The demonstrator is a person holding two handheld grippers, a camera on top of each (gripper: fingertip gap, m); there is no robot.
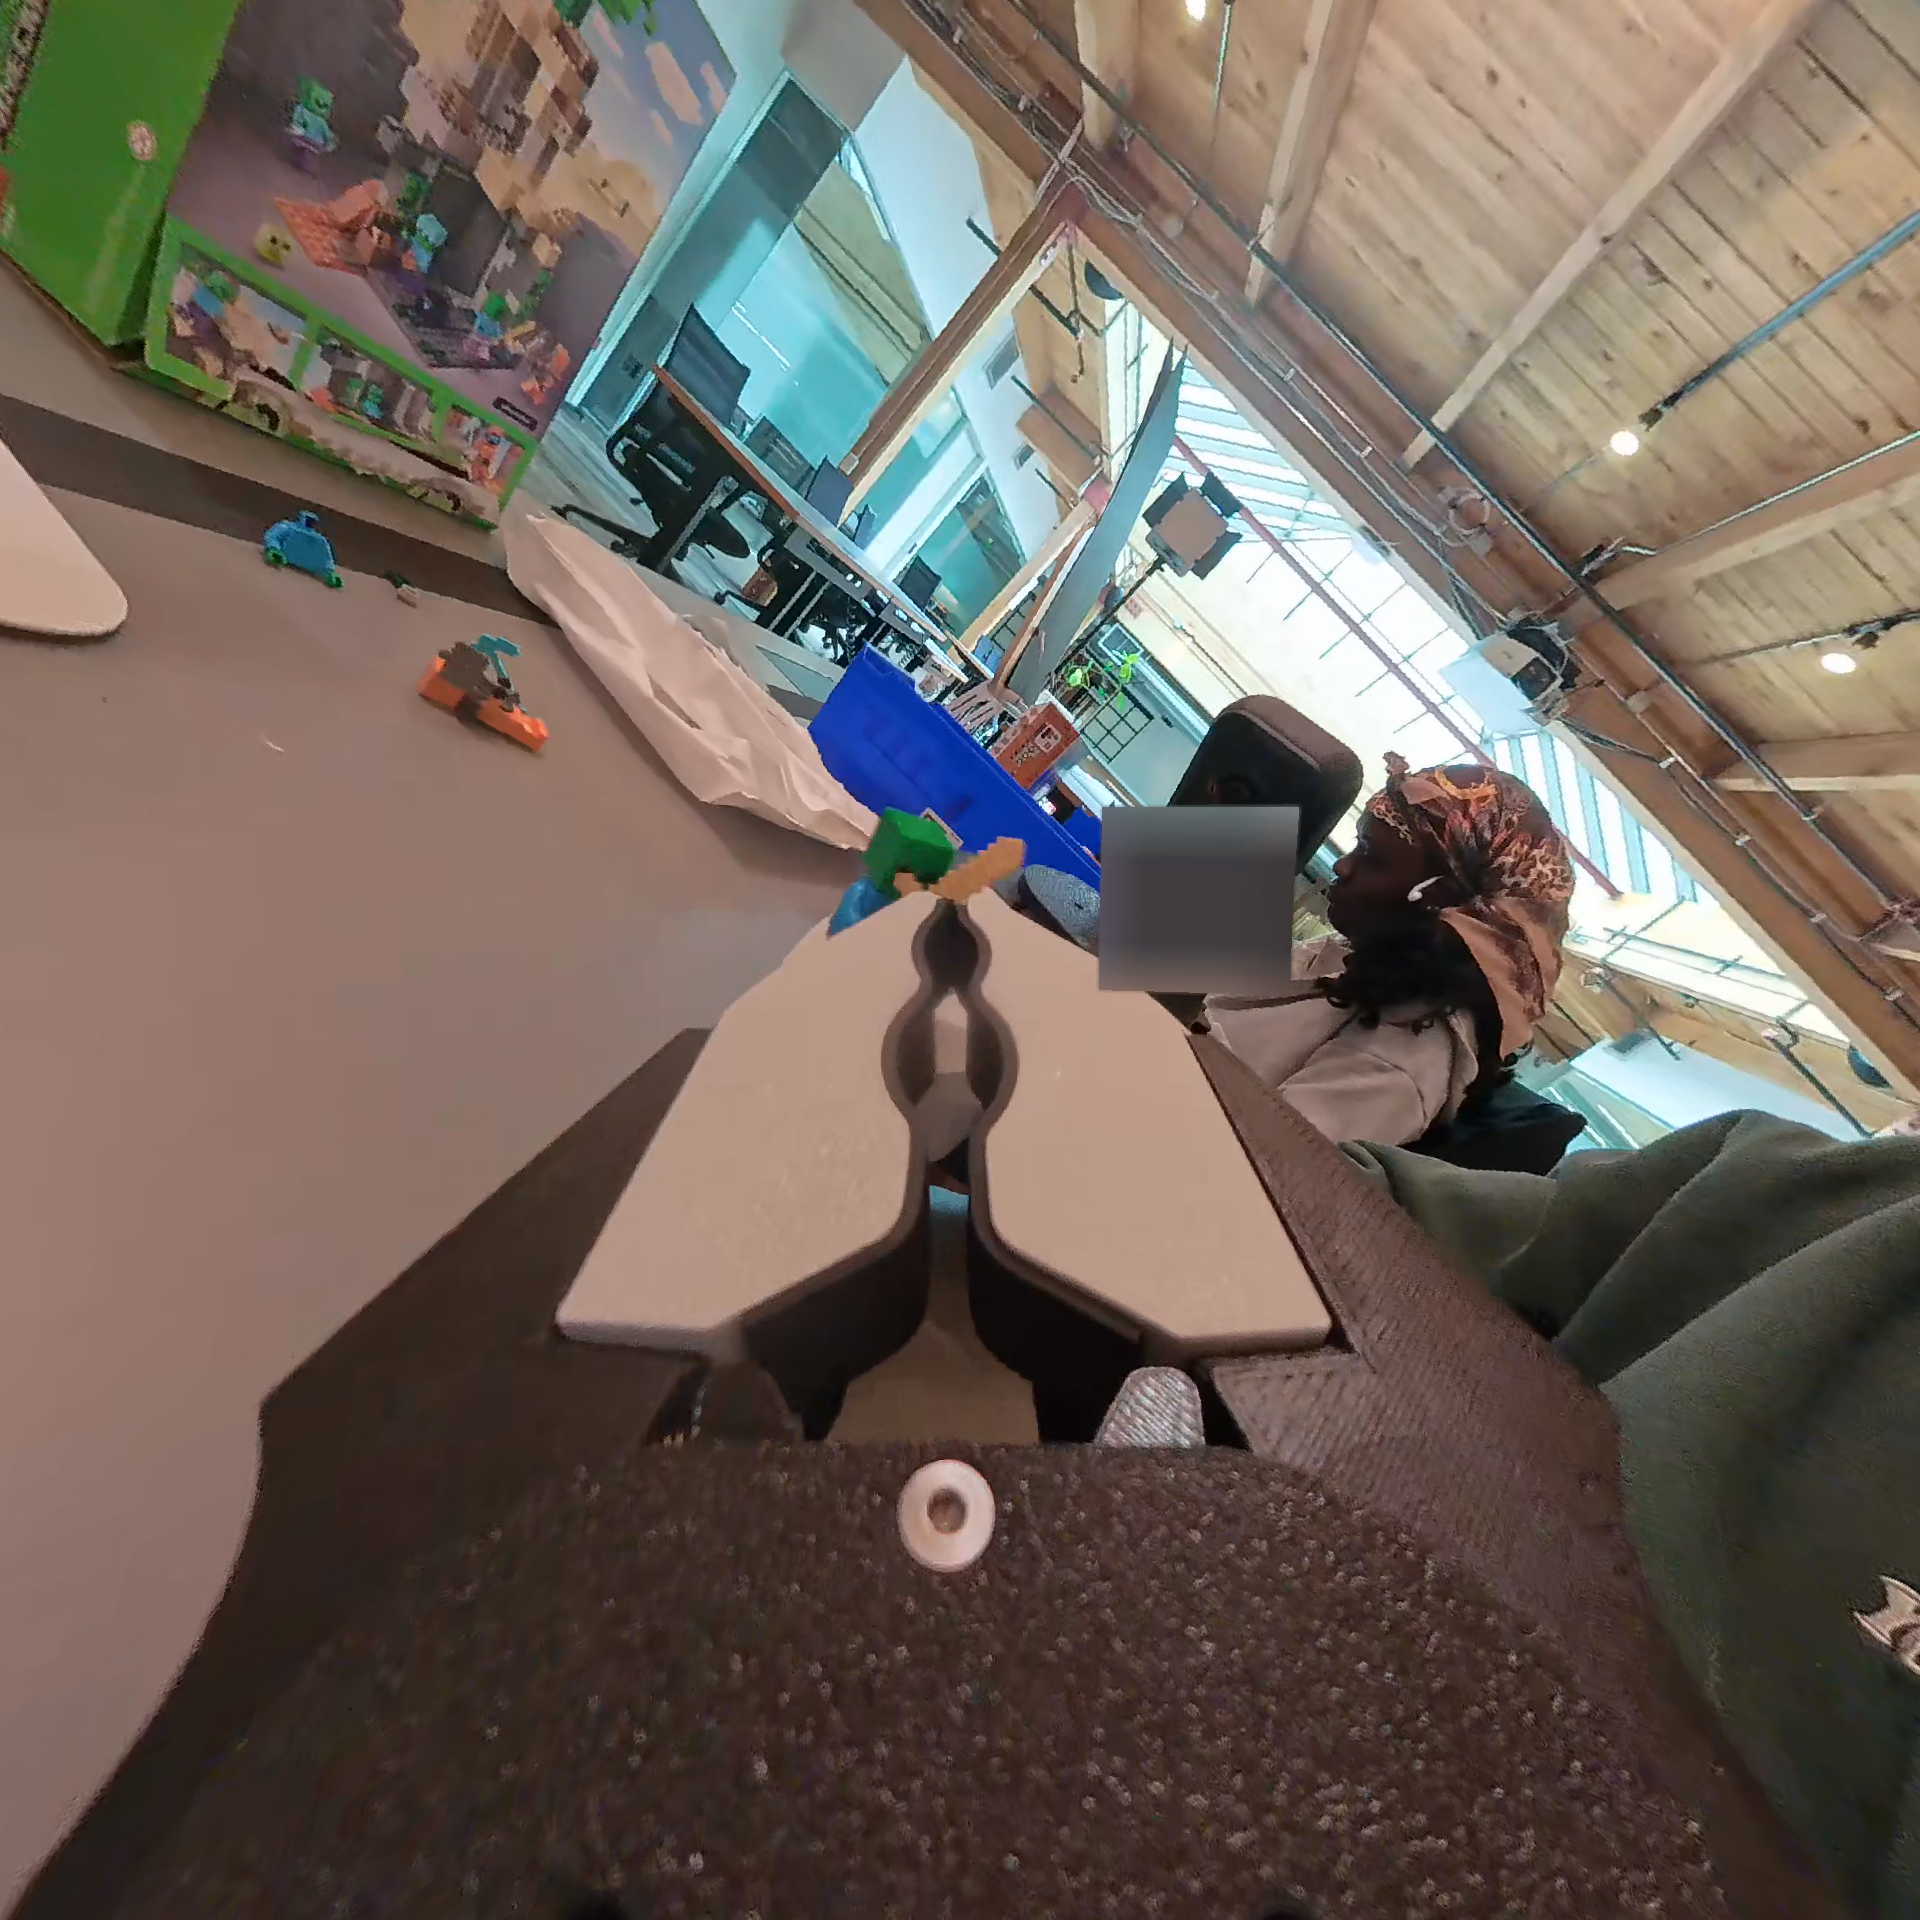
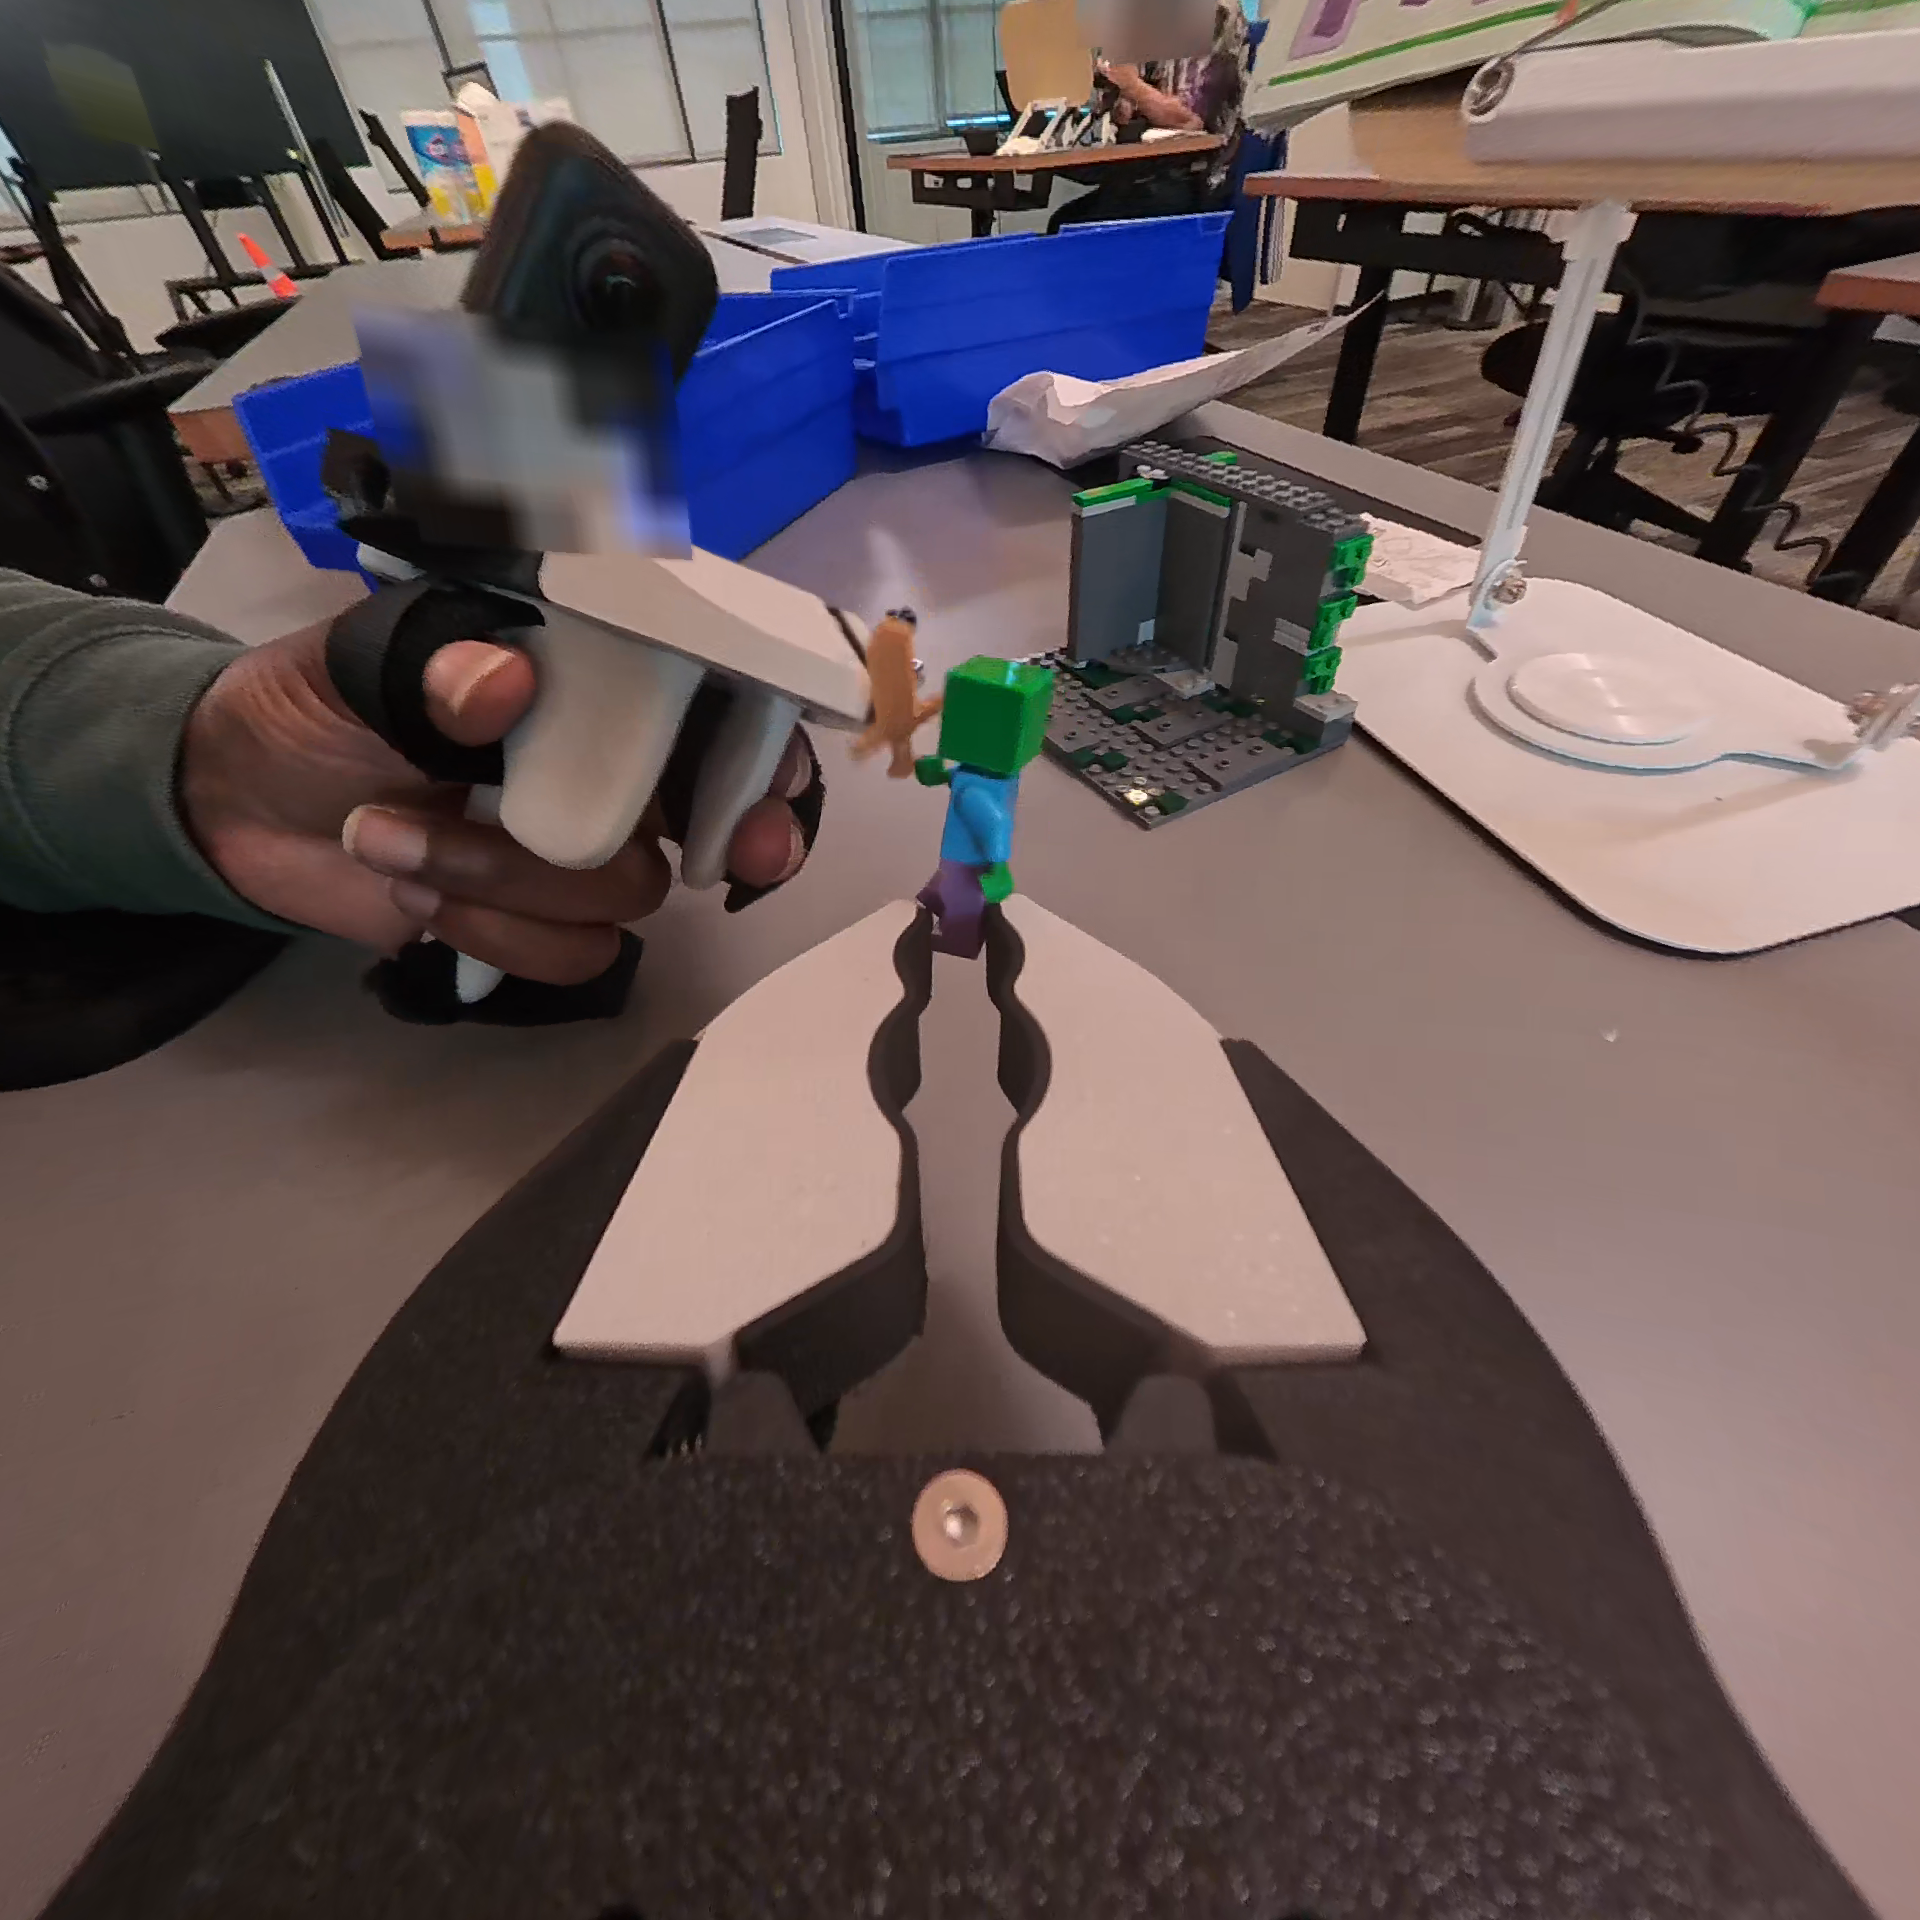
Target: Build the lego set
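Green-headed lego minifigure (image 1: pixel 912 850) sits just beyond the left gripper (image 1: pixel 948 906), whose tips pinch a tan pixelated lego sword (image 1: pixel 971 868). From the right wrist, the right gripper (image 2: pixel 958 927) clamps the minifigure's (image 2: pixel 982 764) purple legs above the grey worktop (image 2: pixel 1455 1091), with the sword (image 2: pixel 894 691) beside its head.

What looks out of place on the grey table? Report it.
Two small builds lie tipped over, apart from the main grey walled model: a blue-and-green figure near the green set box, and an orange-and-grey piece. Crumpled white paper sprawls beside them.
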